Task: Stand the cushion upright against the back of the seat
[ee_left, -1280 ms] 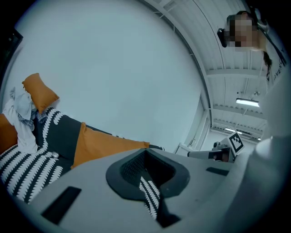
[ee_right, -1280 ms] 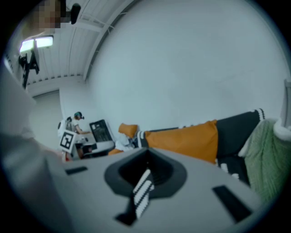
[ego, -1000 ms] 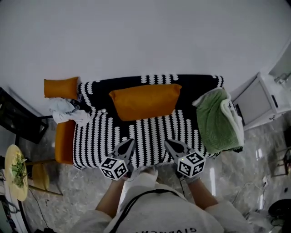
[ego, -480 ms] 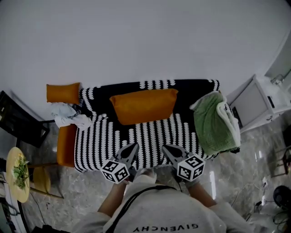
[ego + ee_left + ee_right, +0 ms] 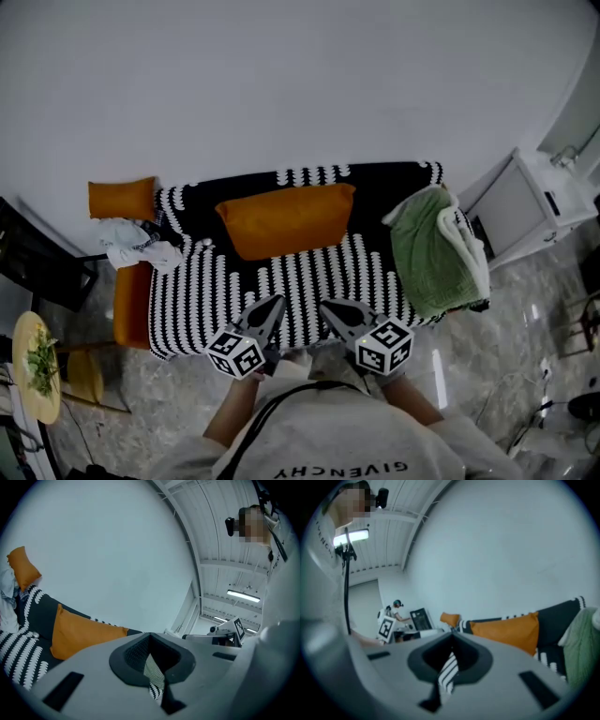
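Observation:
The orange cushion [image 5: 286, 220] stands upright on the striped seat, leaning on the black back of the sofa [image 5: 375, 183]. It also shows in the left gripper view as an orange cushion [image 5: 79, 632] and in the right gripper view as an orange cushion [image 5: 508, 631]. My left gripper [image 5: 273, 306] and right gripper [image 5: 327, 308] hover side by side over the sofa's front edge, well short of the cushion. Both are shut with nothing held. Through the left gripper [image 5: 151, 665] and right gripper [image 5: 448, 666] only a thin slit of striped cover shows.
A second orange cushion [image 5: 122, 199] and a white cloth [image 5: 141, 246] sit at the sofa's left end. A green blanket [image 5: 429, 251] drapes over the right arm. A white cabinet [image 5: 525, 202] stands right. An orange stool [image 5: 131, 302] and a plate of greens [image 5: 36, 354] lie left.
Both grippers have drawn closer together at the sofa's front edge and lifted a little. The cushion has stayed upright against the back.

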The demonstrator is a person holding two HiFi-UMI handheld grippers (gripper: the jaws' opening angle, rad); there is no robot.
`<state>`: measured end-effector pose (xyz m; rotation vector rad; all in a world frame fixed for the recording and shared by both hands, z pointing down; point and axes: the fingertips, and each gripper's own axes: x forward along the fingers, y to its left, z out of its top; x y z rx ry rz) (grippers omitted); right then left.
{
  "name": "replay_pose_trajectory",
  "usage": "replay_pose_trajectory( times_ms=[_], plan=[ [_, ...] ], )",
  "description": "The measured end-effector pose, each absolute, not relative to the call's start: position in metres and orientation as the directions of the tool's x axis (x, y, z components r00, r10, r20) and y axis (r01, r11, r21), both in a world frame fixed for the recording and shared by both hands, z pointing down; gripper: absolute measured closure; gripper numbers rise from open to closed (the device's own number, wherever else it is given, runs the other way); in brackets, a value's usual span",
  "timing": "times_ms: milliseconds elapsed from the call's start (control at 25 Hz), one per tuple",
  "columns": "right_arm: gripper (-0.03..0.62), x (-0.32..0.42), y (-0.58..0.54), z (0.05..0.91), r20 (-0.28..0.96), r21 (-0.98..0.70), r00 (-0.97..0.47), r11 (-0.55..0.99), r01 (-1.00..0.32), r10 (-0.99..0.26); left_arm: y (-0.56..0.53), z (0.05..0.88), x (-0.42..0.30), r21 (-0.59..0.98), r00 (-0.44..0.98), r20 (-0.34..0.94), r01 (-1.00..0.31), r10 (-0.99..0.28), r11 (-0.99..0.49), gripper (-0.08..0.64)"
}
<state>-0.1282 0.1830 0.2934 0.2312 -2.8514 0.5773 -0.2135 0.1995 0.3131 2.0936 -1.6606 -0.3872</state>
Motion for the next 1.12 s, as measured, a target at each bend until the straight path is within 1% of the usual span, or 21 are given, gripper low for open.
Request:
replay_pose_trajectory(
  times_ms=[640,1120],
  plan=[
    [0.575,-0.112,0.197,0.297,0.226,-0.391,-0.968,0.900,-0.194,-0.111,0.217,0.312,-0.203,0.482,0.236,0.087,-0.860,-0.968,-0.166,0.535],
    [0.575,-0.094,0.198,0.295,0.217,-0.394,-0.967,0.894,-0.215,-0.137,0.209,0.308,-0.189,0.490,0.279,0.067,-0.845,-0.958,-0.212,0.535]
  ],
)
